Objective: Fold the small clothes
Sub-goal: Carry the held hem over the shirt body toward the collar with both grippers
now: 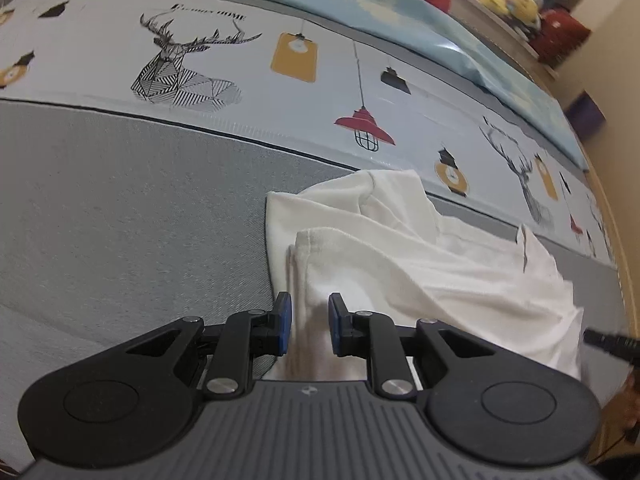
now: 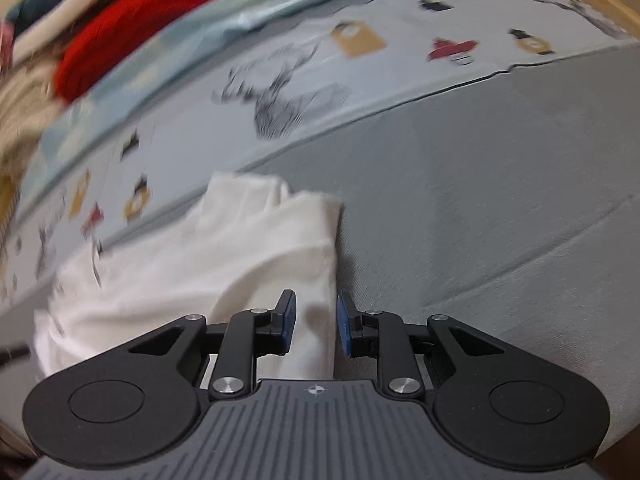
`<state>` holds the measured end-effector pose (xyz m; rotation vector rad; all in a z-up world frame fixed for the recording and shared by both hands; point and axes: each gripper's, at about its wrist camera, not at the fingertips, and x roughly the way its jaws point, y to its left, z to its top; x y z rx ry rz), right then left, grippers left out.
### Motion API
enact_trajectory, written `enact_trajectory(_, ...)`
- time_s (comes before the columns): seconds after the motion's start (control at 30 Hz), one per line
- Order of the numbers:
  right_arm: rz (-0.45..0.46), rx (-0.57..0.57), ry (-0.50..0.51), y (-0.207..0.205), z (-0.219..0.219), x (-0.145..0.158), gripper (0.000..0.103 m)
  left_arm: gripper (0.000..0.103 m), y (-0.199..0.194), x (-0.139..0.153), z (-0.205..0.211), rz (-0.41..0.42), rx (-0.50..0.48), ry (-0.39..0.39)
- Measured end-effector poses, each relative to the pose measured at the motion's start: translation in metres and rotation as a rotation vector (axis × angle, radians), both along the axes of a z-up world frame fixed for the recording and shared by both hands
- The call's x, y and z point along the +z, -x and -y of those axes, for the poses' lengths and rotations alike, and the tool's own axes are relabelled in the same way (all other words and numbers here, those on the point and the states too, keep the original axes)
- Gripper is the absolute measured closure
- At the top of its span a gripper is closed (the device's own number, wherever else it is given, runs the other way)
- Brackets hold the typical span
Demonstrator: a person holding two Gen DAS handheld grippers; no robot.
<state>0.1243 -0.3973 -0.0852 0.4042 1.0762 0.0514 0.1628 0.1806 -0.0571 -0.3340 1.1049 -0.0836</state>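
Note:
A small white garment (image 1: 400, 256) lies partly folded on the grey bed sheet (image 1: 120, 220). In the left wrist view my left gripper (image 1: 310, 326) is open, its blue pads on either side of the garment's near left edge. In the right wrist view, which is blurred, the same white garment (image 2: 224, 256) lies left of centre. My right gripper (image 2: 316, 326) is open, with the garment's near right edge between its pads. Whether the pads touch the cloth I cannot tell.
A printed band with deer, lamps and tags (image 1: 280, 64) runs across the bed beyond the garment. A light blue cover (image 1: 400, 4) and a red item (image 2: 132, 28) lie further back. A wooden bed frame (image 1: 624, 240) edges the right side.

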Motion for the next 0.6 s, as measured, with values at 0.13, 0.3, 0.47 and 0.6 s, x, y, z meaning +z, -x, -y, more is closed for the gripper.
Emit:
enact_trajectory(0.13, -0.019, 0.023, 0.037, -0.008, -0.01, -0.007, 0.076, 0.074, -0.011, -0.004, 0.016, -0.036, 0.03, -0.028)
enact_trajectory(0.3, -0.017, -0.059, 0.006, -0.021, -0.009, -0.01, 0.078, 0.075, -0.022, -0.013, 0.031, -0.053, 0.016, -0.069)
enact_trajectory(0.47, 0.086, -0.115, 0.036, -0.022, -0.012, 0.012, 0.101, 0.1, -0.018, 0.022, 0.041, 0.161, 0.018, -0.26)
enact_trajectory(0.6, 0.332, -0.253, 0.029, -0.015, -0.008, 0.045, 0.102, 0.099, -0.014, 0.049, 0.051, 0.366, 0.042, -0.343)
